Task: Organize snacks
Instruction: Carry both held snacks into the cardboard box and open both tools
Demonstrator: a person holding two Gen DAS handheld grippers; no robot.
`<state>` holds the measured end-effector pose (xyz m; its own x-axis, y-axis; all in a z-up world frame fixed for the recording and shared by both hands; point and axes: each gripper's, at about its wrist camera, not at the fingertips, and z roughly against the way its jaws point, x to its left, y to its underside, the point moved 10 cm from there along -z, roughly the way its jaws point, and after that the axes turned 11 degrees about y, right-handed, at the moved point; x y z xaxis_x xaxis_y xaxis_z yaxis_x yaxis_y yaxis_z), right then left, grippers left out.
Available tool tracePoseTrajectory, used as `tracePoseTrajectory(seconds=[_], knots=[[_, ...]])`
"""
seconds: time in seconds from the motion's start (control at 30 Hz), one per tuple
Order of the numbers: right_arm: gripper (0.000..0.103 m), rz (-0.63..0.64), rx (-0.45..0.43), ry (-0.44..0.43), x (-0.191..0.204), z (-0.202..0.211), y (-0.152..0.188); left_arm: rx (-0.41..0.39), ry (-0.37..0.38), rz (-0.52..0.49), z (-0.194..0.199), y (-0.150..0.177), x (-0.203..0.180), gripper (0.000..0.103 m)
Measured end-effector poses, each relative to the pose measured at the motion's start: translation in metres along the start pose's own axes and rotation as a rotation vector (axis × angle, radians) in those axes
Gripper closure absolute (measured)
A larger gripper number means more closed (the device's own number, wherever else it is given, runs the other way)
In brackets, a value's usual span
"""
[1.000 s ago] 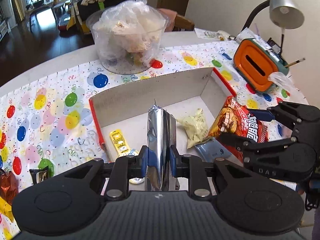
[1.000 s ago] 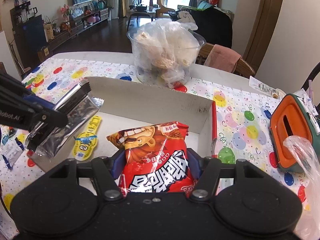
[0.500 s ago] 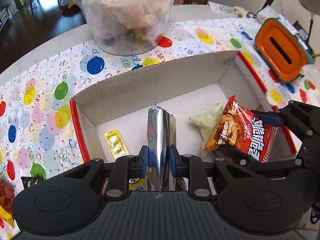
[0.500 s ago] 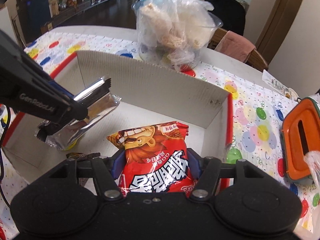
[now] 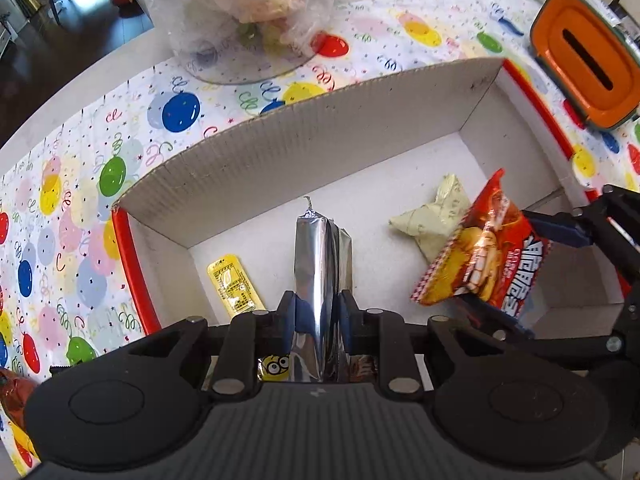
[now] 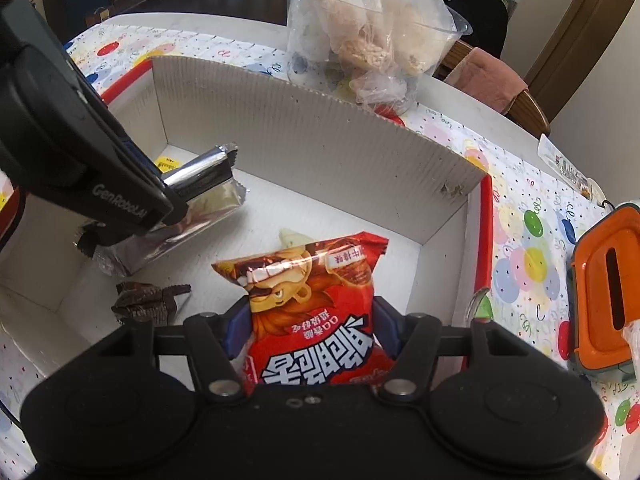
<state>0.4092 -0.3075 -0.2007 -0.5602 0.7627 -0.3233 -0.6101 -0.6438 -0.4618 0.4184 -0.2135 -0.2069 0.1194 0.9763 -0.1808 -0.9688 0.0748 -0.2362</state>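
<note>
My left gripper point(image 5: 318, 316) is shut on a silver foil snack pack point(image 5: 320, 256) and holds it over the open cardboard box point(image 5: 320, 136). My right gripper point(image 6: 312, 328) is shut on a red snack bag point(image 6: 312, 304) and holds it over the box's right part point(image 6: 320, 136). Both held packs show in each other's views: the red bag point(image 5: 480, 252) and the silver pack point(image 6: 192, 200). On the box floor lie a yellow packet point(image 5: 232, 284), a pale green pouch point(image 5: 440, 216) and a dark brown wrapper point(image 6: 148, 300).
A clear bowl of bagged puffed snacks point(image 5: 248, 12) stands behind the box on the balloon-print cloth point(image 5: 80, 200). An orange lidded container point(image 5: 584, 64) stands to the right. More wrapped snacks point(image 5: 12, 396) lie at the left edge.
Both grippers have moved forward and down over the box with their packs still held. The box now fills more of both views.
</note>
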Motion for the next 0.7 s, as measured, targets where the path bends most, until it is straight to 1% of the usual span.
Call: tracePoseTrajectory(seconds=[0.1, 0.27, 0.43, 0.53, 0.6, 0.7], knots=[[0.042, -0.010, 0.004, -0.004, -0.001, -0.001, 0.001, 0.025, -0.006, 0.000, -0.005, 0.001, 0.002, 0.081], [0.042, -0.031, 0.007, -0.011, -0.002, 0.000, 0.002, 0.043, 0.006, 0.018, -0.008, 0.004, 0.005, 0.081], [0.041, -0.043, 0.004, -0.003, -0.004, 0.002, 0.001, 0.012, 0.026, 0.035, 0.000, 0.004, 0.009, 0.080], [0.040, -0.060, -0.008, -0.002, -0.006, 0.009, 0.000, -0.014, 0.051, 0.043, 0.008, 0.005, 0.007, 0.080], [0.040, -0.070, -0.017, -0.008, -0.007, 0.014, -0.001, -0.034, 0.054, 0.040, 0.014, 0.007, 0.006, 0.079], [0.036, -0.088, -0.036, -0.014, -0.009, 0.024, -0.002, -0.067, 0.065, 0.040, 0.025, 0.010, 0.005, 0.077]])
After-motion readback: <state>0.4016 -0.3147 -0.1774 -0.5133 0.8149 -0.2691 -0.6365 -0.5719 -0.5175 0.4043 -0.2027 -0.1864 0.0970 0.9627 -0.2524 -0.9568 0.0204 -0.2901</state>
